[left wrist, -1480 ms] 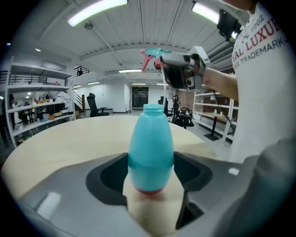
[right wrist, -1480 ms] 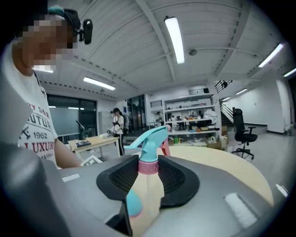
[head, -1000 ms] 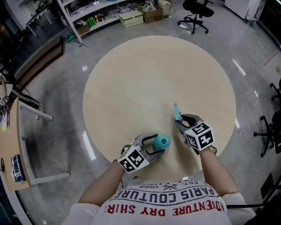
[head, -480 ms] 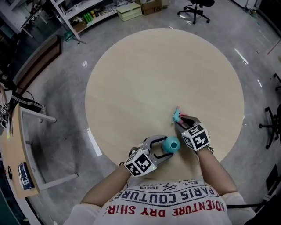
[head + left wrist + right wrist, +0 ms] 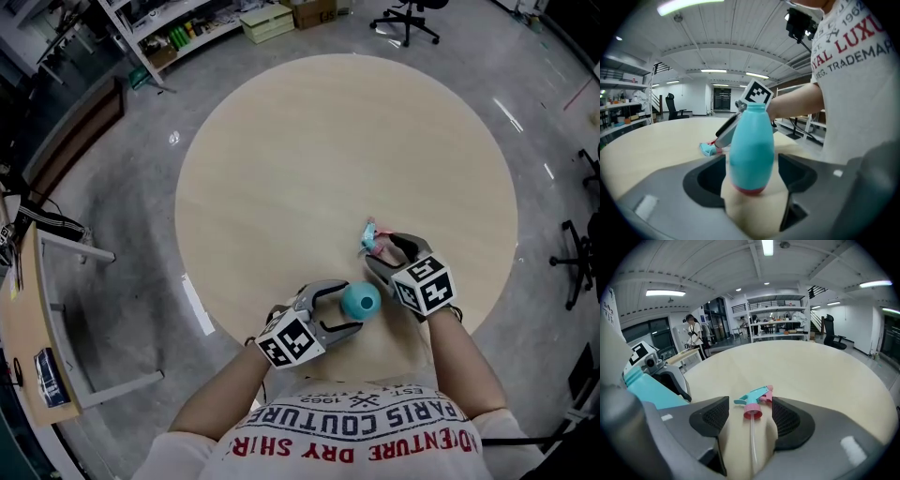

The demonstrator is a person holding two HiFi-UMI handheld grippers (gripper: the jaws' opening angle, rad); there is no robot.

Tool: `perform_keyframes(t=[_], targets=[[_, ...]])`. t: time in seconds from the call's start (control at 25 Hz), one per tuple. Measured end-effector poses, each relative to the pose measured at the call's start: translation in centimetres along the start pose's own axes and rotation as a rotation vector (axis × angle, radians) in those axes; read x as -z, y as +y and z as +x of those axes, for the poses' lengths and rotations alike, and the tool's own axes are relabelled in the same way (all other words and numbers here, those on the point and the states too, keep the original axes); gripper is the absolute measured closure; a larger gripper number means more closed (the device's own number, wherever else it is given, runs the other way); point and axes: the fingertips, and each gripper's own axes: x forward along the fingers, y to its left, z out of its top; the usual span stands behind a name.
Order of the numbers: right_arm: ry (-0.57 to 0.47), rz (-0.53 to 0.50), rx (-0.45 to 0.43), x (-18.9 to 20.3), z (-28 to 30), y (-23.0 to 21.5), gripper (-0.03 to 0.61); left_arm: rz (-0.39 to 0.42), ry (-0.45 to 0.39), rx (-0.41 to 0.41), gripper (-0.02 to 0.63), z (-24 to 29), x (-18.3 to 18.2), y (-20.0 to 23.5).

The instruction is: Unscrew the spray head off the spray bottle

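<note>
1. Right gripper jaws have just been opening: teal-and-pink plastic spray head, gripped earlier, now lies loose between them on round beige wooden table.
2. Left gripper jaws have just widened too; teal plastic spray bottle stands upright between them, pads not touching.

On one round table are one teal spray bottle and one detached spray head with one clear dip tube, plus two grippers: one left gripper, one right gripper.
</note>
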Motion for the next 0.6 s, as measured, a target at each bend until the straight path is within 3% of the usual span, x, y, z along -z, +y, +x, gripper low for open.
perform_keyframes(t=[0.16,0.24,0.32,0.36,0.48,0.6], targets=[[-0.093,0.018,-0.016,-1.4,-4.4,-0.1,0.292,-0.063,-0.033,-0.047,0.277,-1.7,-0.4,-0.2],[-0.169,0.06,-0.029,-1.3,-8.0,0.4,0.343,-0.098,-0.015,-0.062,0.37,-3.4,0.6,-1.6],[-0.273,0.12,-0.096,-0.8,-12.1,2.7,0.518,-0.134,0.001,-0.107,0.513,-5.3,1.3,-3.5],[-0.316,0.139,-0.152,-0.5,-14.1,4.5,0.577,-0.155,0.0,-0.154,0.592,-6.3,1.3,-4.3],[-0.368,0.109,-0.301,1.5,-19.6,11.0,0.578,-0.231,-0.054,-0.274,0.612,-8.1,-0.4,-8.1],[-0.372,0.039,-0.355,5.6,-24.2,17.8,0.578,-0.275,-0.131,-0.252,0.612,-7.9,-3.3,-15.7]])
